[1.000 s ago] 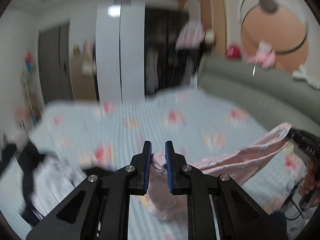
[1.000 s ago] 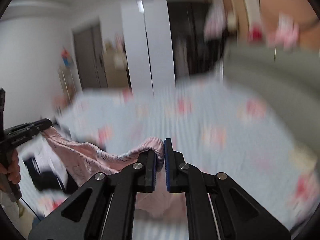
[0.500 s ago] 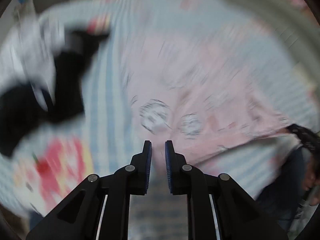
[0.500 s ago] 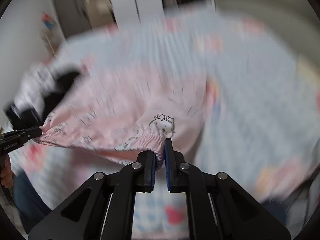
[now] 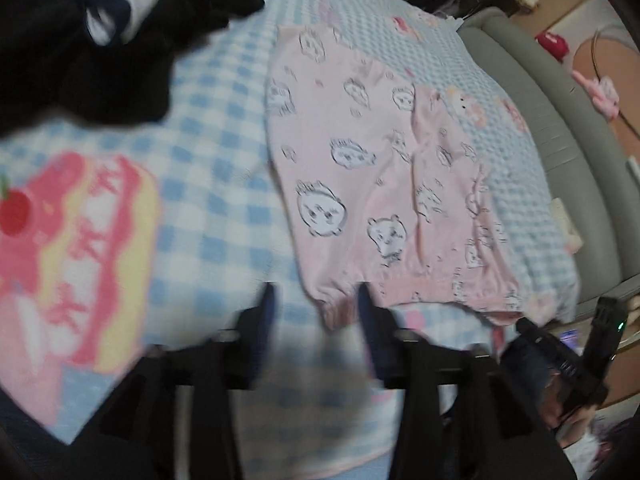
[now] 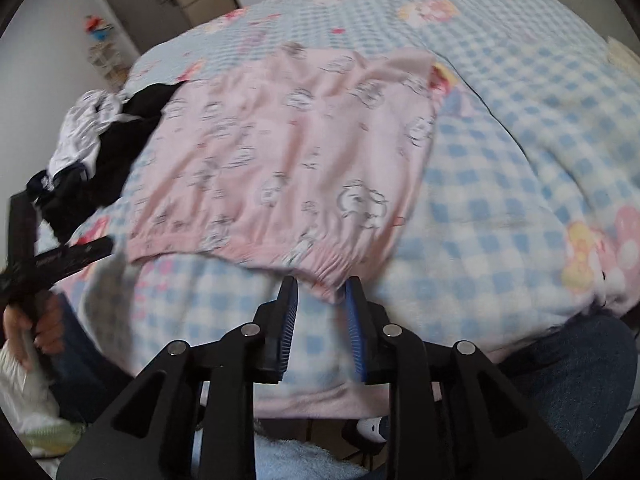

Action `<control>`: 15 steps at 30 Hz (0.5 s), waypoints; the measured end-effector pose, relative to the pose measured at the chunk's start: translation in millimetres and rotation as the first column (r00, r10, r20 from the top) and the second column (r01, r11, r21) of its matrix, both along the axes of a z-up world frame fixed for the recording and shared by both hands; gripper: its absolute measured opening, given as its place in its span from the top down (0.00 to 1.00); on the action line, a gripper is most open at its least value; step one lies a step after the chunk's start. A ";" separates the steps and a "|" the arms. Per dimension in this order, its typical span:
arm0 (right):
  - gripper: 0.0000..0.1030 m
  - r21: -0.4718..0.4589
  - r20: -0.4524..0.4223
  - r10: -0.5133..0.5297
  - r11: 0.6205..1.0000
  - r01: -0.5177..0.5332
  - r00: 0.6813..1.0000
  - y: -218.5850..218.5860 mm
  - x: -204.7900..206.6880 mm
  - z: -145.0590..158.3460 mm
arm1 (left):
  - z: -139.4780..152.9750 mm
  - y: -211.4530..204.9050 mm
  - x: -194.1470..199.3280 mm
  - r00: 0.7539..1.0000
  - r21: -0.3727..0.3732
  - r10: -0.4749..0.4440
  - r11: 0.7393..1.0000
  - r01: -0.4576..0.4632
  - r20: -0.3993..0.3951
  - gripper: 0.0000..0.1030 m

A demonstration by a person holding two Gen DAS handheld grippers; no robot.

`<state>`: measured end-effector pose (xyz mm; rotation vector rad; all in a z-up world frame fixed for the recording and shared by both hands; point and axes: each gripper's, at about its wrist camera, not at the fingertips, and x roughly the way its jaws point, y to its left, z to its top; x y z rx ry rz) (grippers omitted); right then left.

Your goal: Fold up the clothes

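The pink shorts (image 6: 288, 152) lie spread flat on the bed (image 6: 500, 184). Both tongs, left (image 5: 316, 312) and right (image 6: 320, 304), gape released at the near waistband; best smooth wrinkles before creasing.

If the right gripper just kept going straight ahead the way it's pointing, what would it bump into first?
Most likely the elastic waistband edge of the pink garment spread on the bed. The open right gripper has it just past its fingertips, though exact depth is unclear.

Pink shorts (image 5: 376, 184) (image 6: 288, 160) with cartoon-face print lie spread flat on the bed, elastic waistband at the near edge, legs pointing away. Few wrinkles; one far corner slightly curled up.
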<state>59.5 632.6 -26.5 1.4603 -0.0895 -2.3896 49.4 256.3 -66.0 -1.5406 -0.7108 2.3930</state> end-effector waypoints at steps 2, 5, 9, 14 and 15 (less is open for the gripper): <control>0.77 0.031 -0.007 0.010 0.999 -0.009 1.000 -6.6 6.0 1.0 | -9.3 6.4 -5.7 1.000 0.015 -0.003 1.000 0.003 0.031 0.50; 0.77 -0.002 0.010 -0.050 0.999 0.050 0.999 4.6 4.2 -1.0 | -17.5 14.2 -18.1 0.998 0.022 -0.011 1.000 0.010 0.054 0.50; 0.76 -0.091 0.014 -0.118 0.989 0.119 0.993 28.2 -0.2 7.0 | -17.7 25.3 -27.1 0.999 0.013 -0.028 1.000 0.028 0.039 0.49; 0.68 -0.228 0.115 -0.143 0.959 0.167 0.983 34.3 -17.4 2.8 | -19.8 40.8 -32.6 0.998 -0.015 -0.053 0.998 0.054 0.026 0.52; 0.54 -0.208 0.115 -0.135 0.966 0.156 0.984 30.4 -23.0 -3.5 | -20.2 43.9 -33.7 0.998 -0.021 -0.058 0.998 0.059 0.024 0.65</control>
